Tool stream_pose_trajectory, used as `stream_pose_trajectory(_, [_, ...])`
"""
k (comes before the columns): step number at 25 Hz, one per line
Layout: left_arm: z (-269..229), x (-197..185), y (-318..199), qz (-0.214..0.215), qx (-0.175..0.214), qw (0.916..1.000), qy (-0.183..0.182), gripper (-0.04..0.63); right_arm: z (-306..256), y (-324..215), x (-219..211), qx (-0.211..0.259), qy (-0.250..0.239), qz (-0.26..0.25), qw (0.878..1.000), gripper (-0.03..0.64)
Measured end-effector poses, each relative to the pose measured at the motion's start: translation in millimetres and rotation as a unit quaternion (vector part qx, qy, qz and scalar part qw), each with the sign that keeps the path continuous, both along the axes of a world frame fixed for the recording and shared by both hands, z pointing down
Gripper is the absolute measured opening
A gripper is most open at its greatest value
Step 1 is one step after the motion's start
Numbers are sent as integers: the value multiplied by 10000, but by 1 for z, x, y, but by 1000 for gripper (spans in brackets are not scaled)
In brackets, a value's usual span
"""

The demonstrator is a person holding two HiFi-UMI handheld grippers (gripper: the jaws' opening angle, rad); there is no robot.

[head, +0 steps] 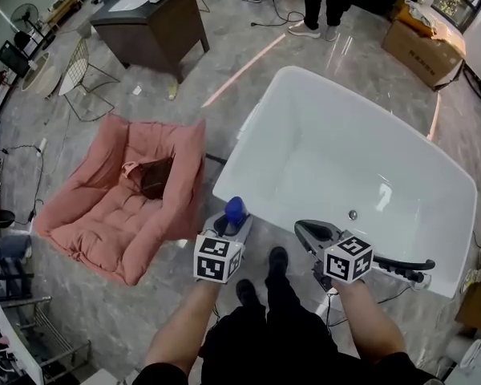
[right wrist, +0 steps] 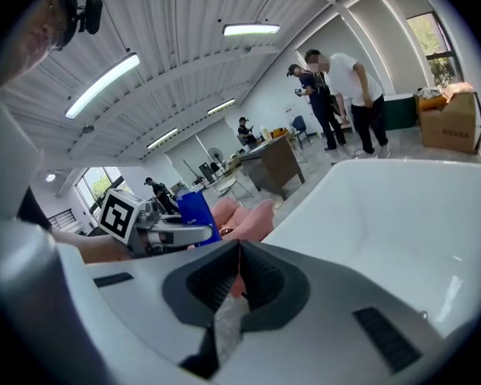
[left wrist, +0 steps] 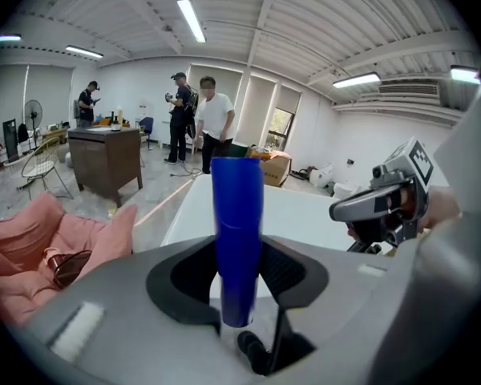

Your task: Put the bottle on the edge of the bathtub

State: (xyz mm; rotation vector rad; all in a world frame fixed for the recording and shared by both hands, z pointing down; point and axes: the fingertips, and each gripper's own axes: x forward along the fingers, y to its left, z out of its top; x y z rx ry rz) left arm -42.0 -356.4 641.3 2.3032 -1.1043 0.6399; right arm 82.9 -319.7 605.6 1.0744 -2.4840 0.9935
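The left gripper (left wrist: 237, 283) is clamped on a tall blue cylindrical plastic bottle (left wrist: 237, 231), both jaws pressing its sides, and holds it upright. In the head view the bottle appears at the near-left corner of the white oval freestanding bathtub (head: 329, 135); contact with the rim cannot be determined. The right gripper (right wrist: 239, 257) has its jaws together with nothing between them. It is positioned over the near rim, to the right of the bottle.

You've got grey marble floor (head: 224, 62) under that pink cushion chair (head: 120, 207), a dark desk (head: 152, 26) and wire chair (head: 80, 74) beyond it, strip lights (left wrist: 191, 18) above.
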Motion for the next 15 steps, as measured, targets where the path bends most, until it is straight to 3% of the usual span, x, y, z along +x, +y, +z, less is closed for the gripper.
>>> stream_pose_trajectory(15, [97, 52, -17, 558, -254, 9981, -90, 161, 69, -13, 25, -488, 69, 229, 9985, 12])
